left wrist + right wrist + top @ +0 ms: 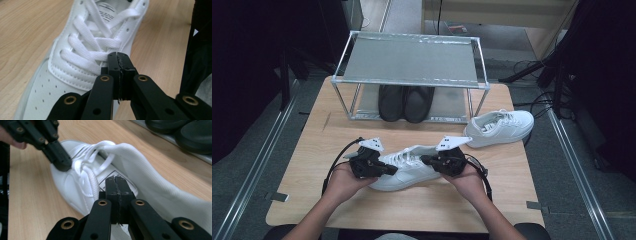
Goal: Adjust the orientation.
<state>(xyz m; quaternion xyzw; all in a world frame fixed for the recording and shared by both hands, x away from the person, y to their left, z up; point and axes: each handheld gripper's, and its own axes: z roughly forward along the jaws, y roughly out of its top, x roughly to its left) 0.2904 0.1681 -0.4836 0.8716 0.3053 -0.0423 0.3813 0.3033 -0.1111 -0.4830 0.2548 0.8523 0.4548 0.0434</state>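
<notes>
Sneaker (pixel 404 172) lies between both inward-angled, closed tongs (pixel 391 169) (pixel 426 160).

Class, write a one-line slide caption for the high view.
Two hand-held grippers, left and right, meet over a white sneaker; its mate lies beside a metal rack sheltering black shoes.

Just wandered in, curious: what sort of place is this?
Probably a lab or recording workspace, not a home: a wooden table with a metal shoe rack, floor cables, and hand-held grippers handling a white sneaker.
</notes>
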